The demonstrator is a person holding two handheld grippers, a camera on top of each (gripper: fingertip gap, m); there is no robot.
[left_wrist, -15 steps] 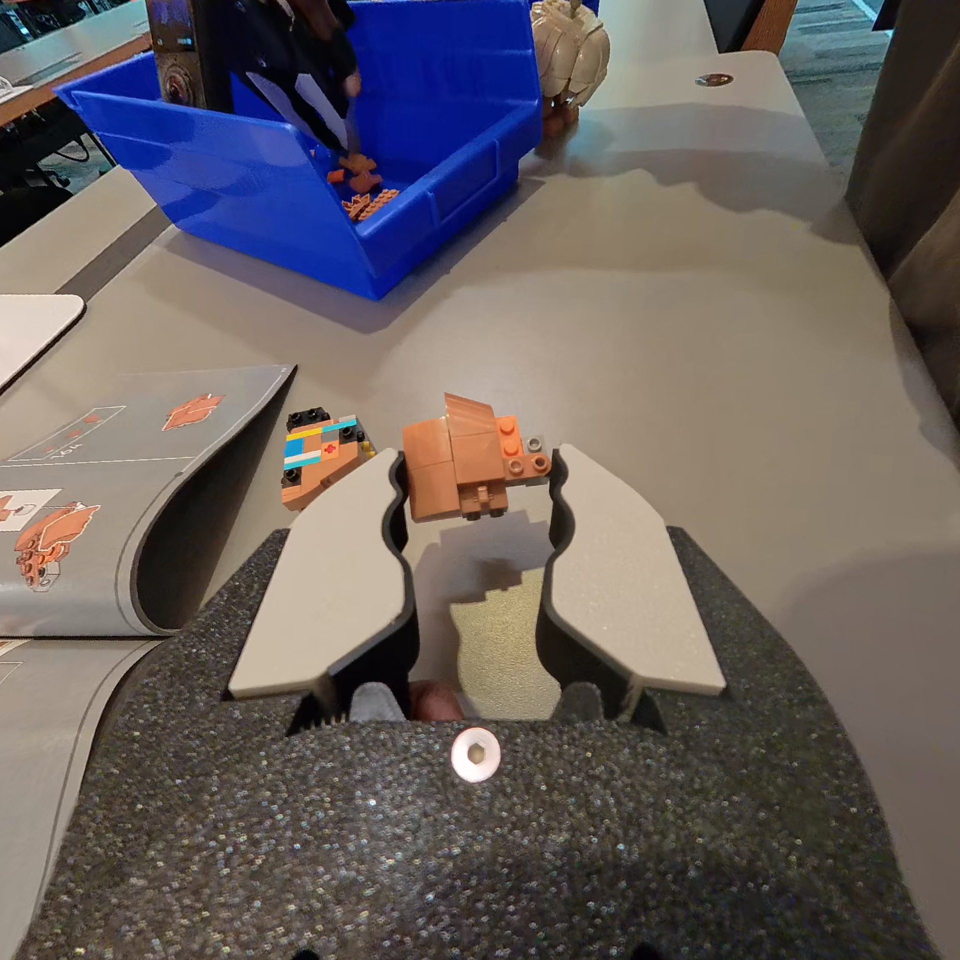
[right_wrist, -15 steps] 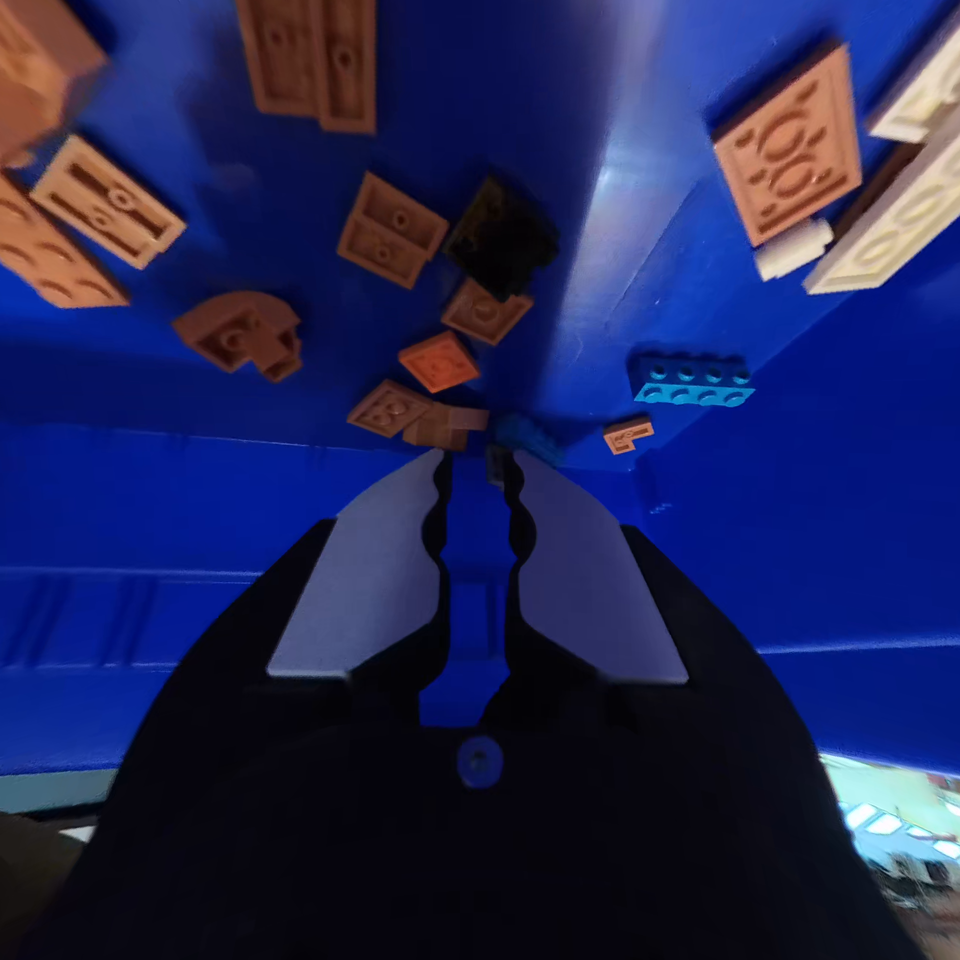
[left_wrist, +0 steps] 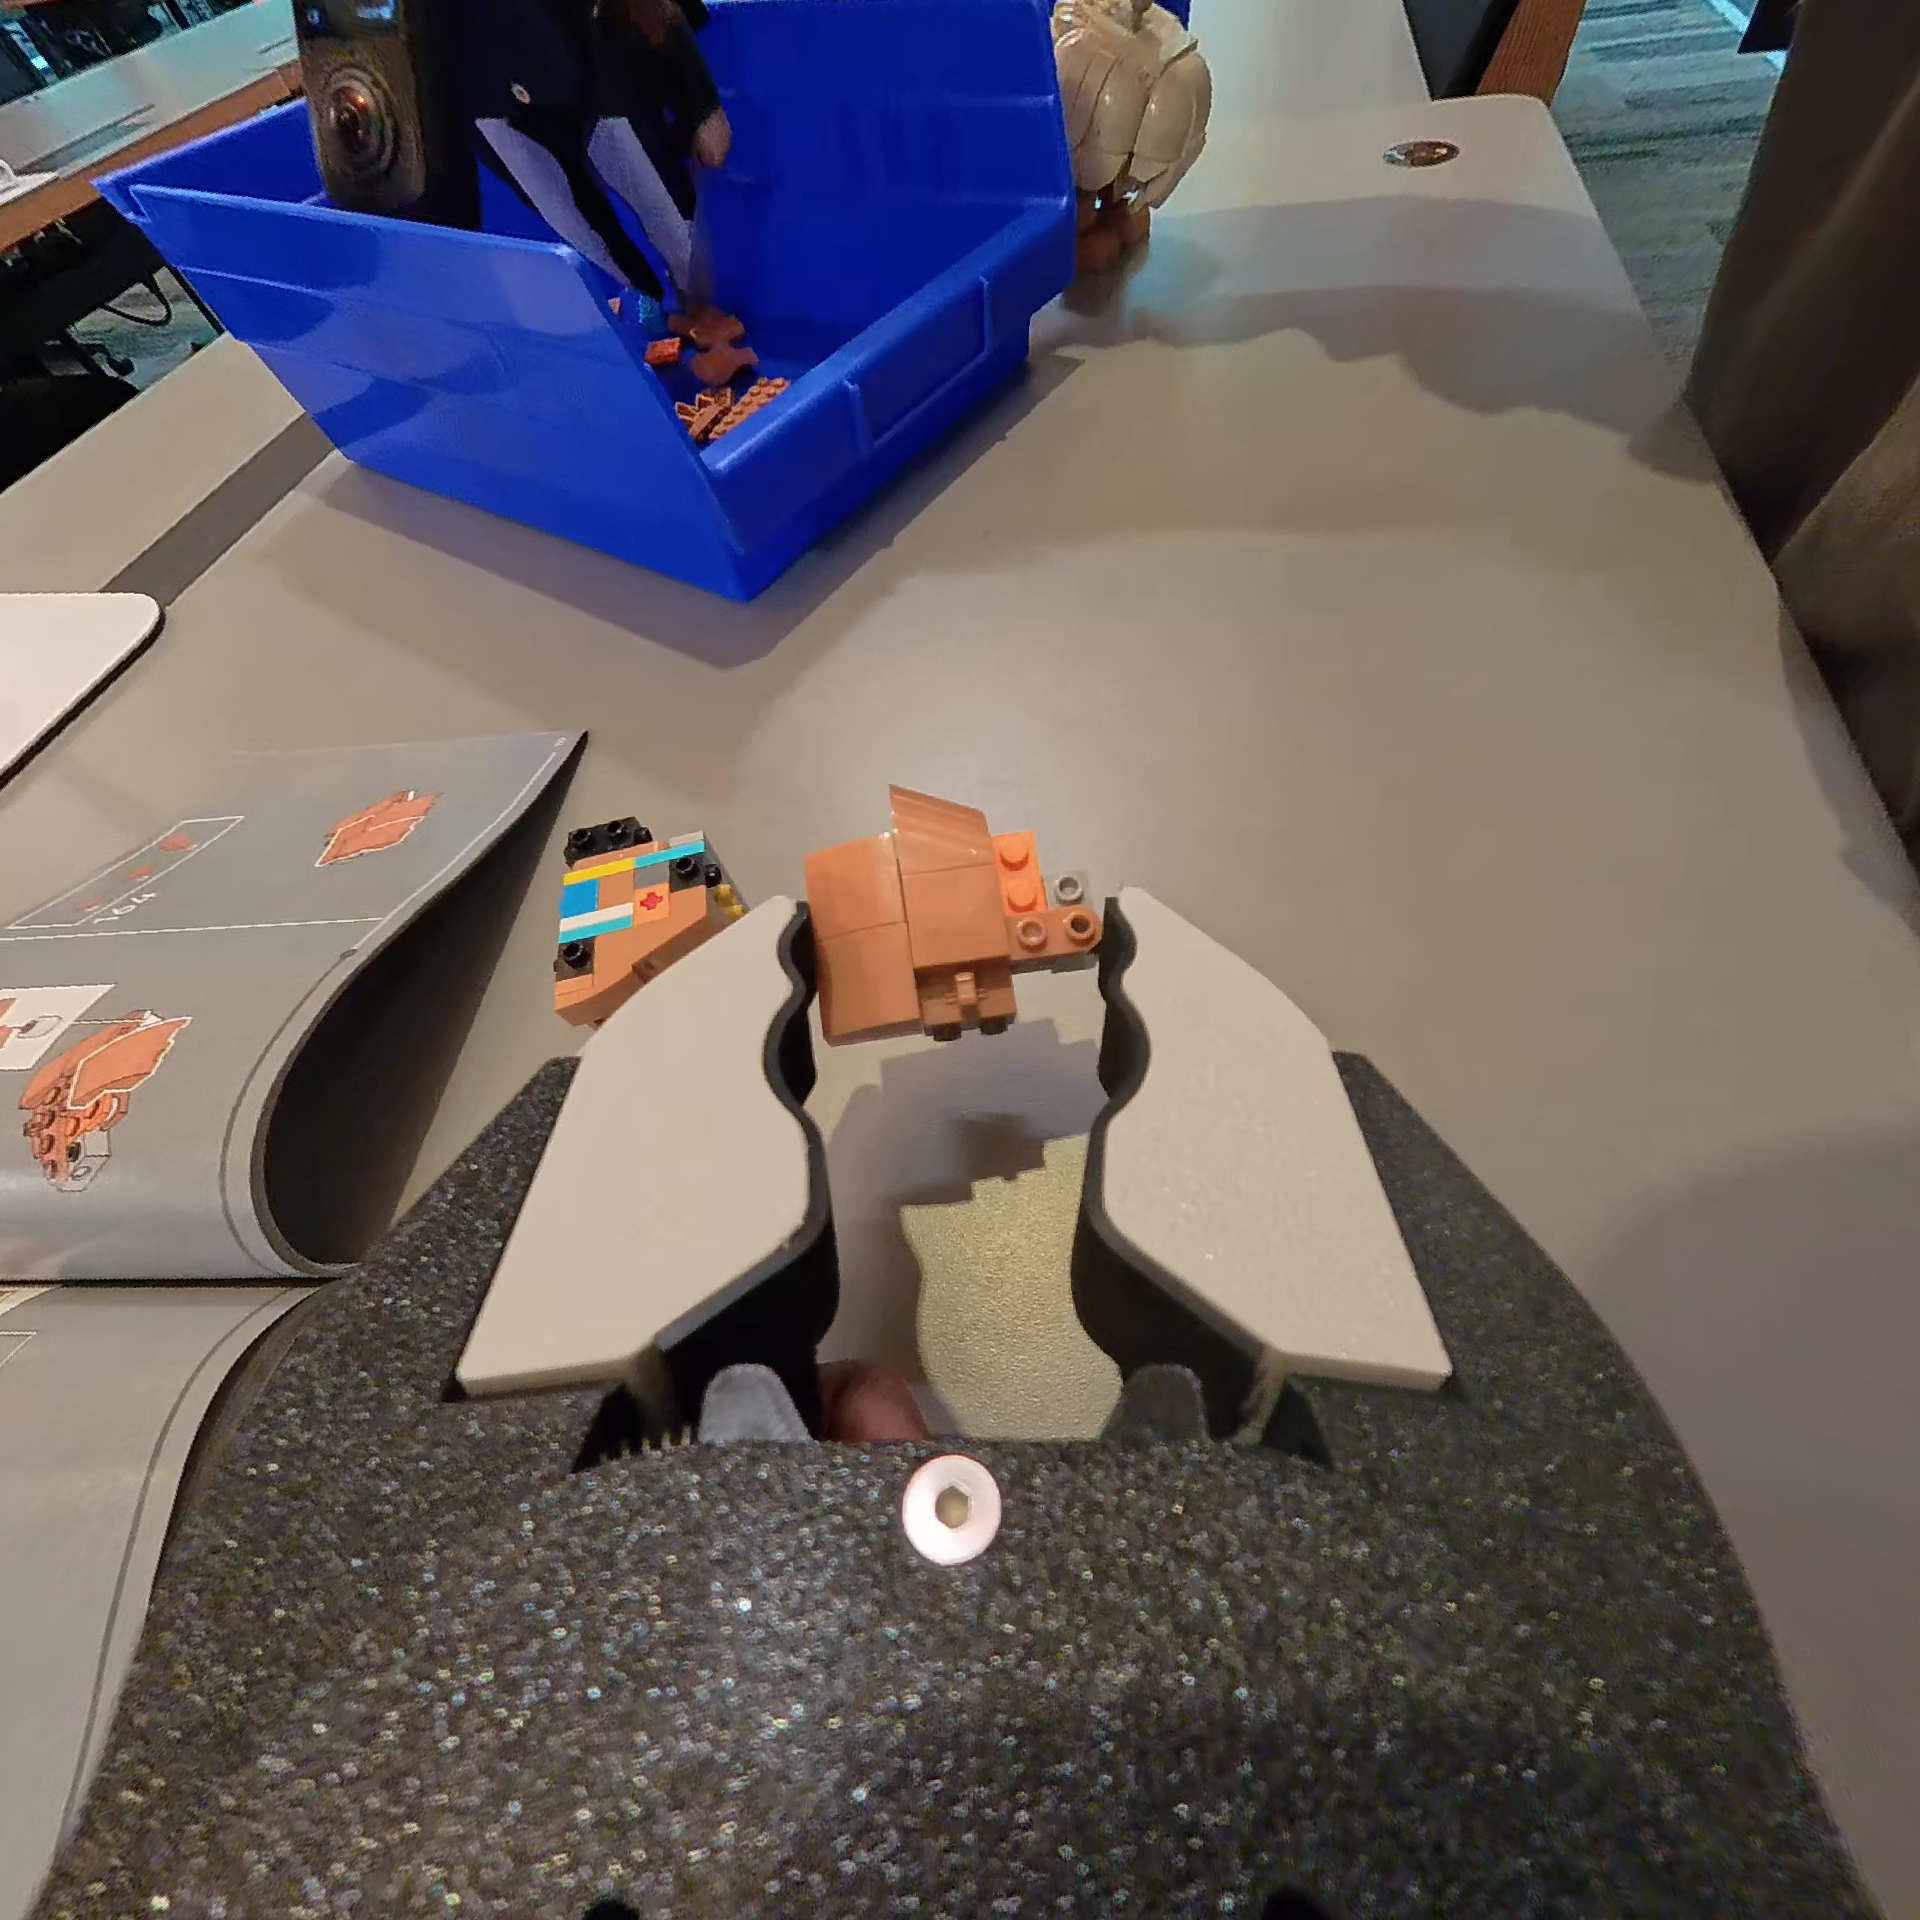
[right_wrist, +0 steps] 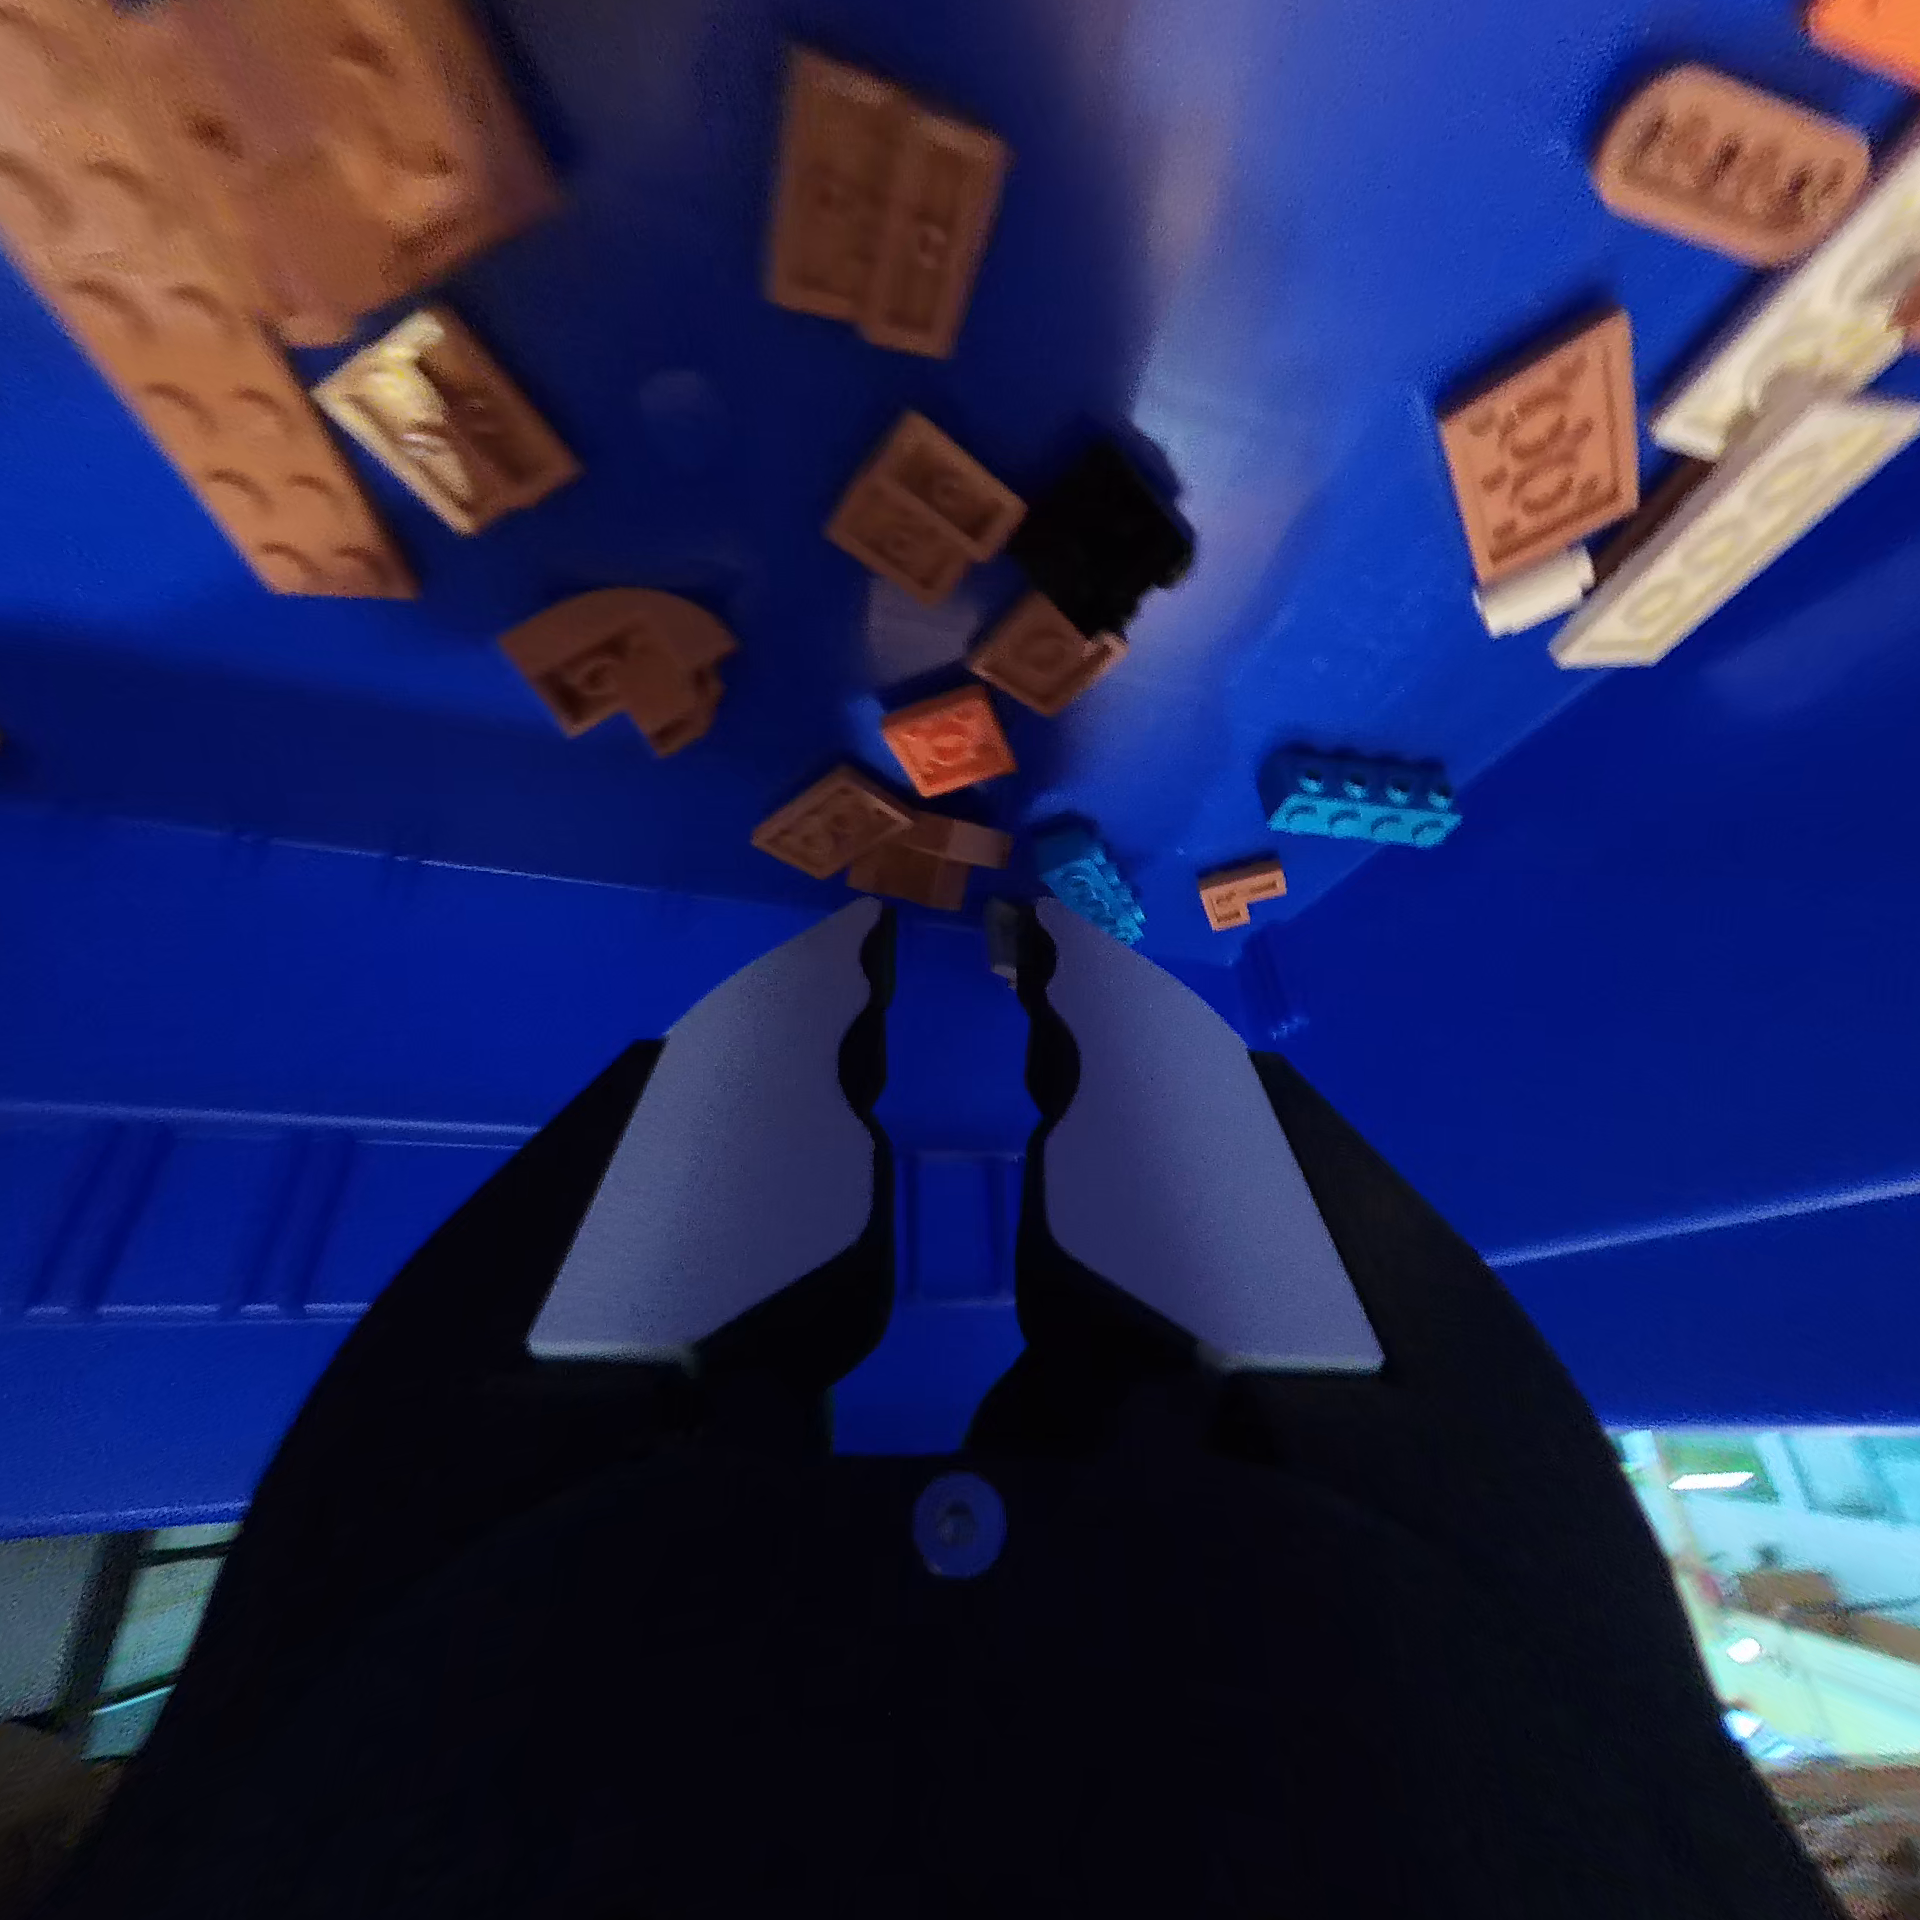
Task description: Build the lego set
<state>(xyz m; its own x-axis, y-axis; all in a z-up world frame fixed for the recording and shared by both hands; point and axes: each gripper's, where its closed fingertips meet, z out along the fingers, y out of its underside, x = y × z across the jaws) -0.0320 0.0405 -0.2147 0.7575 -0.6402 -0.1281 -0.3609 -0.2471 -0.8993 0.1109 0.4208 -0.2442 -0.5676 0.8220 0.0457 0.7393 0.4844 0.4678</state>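
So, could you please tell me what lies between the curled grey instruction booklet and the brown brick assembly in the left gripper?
A small multicoloured brick sub-assembly lies on the table between them, shown in the left wrist view.

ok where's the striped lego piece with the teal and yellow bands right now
In the left wrist view the striped lego piece lies on the table, just left of the brown assembly held in the left gripper, beside the instruction booklet.

Left wrist view bright, sharp, soft shadows; right wrist view dim, blue-tinted, blurred, edges stretched
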